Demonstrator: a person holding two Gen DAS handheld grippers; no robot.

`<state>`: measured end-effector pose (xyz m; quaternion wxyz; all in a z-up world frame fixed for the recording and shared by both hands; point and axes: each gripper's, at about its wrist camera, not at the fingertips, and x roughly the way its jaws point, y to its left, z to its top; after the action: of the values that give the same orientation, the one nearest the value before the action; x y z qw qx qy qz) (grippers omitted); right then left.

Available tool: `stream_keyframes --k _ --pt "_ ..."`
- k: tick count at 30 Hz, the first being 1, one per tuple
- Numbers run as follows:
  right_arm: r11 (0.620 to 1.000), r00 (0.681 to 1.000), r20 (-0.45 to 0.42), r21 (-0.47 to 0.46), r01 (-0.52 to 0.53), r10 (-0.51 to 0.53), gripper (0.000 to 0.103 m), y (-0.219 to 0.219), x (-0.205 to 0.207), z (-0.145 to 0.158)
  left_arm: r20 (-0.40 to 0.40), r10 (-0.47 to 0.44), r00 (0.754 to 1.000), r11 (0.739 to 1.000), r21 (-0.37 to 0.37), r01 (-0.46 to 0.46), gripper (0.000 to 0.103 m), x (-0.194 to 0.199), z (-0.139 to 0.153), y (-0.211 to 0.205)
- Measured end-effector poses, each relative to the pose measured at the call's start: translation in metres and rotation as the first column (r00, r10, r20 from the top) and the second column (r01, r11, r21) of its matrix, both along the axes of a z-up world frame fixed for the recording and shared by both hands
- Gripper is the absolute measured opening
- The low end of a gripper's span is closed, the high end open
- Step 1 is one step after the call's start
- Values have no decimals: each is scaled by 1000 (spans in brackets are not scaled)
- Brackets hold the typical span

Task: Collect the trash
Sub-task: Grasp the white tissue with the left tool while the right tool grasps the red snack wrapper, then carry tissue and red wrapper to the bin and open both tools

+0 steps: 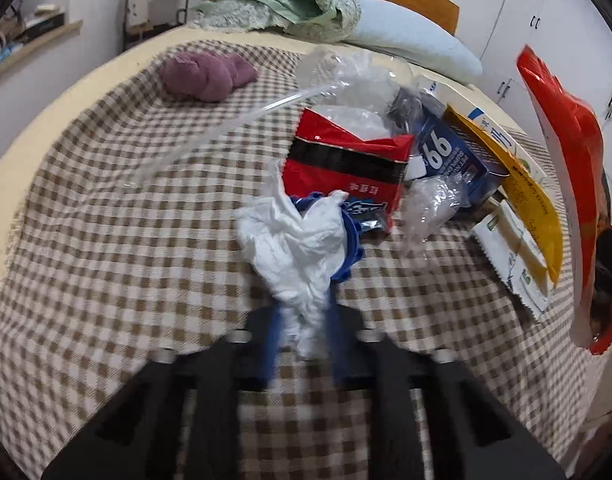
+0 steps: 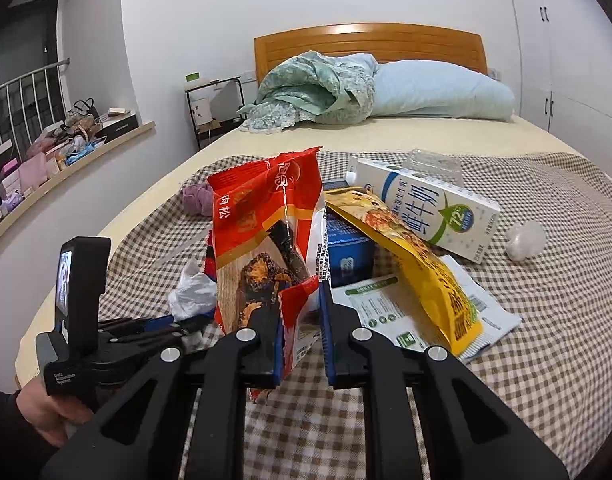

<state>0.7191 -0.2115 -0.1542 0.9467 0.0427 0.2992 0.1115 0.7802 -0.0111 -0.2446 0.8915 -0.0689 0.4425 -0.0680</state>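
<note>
Left claw (image 1: 304,336) clenched on crumpled white tissue (image 1: 296,240); right claw (image 2: 302,332) grasping red snack bag (image 2: 262,232) above checkered bed cover (image 2: 546,320).

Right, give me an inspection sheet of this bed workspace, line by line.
Surface: checked blanket spread over the bed.
Job's things: white tissue in the left tongs; red snack bag in the right tongs; red packet, blue box, yellow pouch, milk carton, white sachet and clear plastic wrap piled on the blanket.
Clutter: purple cloth; small white ball.
Grippers: both shut on their items.
Cables: nothing seen.
Surroundings: pillow, green quilt, wooden headboard, cluttered ledge, wardrobe.
</note>
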Motion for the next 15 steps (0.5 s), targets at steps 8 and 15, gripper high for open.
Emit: stream_keyframes --k 8,15 --pt "999 999 15 13 38 -38 15 -25 -15 6 44 7 999 1000 8 -8 7 -42 46 4" --pt "997 997 24 -36 72 -71 15 -66 -48 15 187 -78 979 997 11 77 7 -92 105 -28"
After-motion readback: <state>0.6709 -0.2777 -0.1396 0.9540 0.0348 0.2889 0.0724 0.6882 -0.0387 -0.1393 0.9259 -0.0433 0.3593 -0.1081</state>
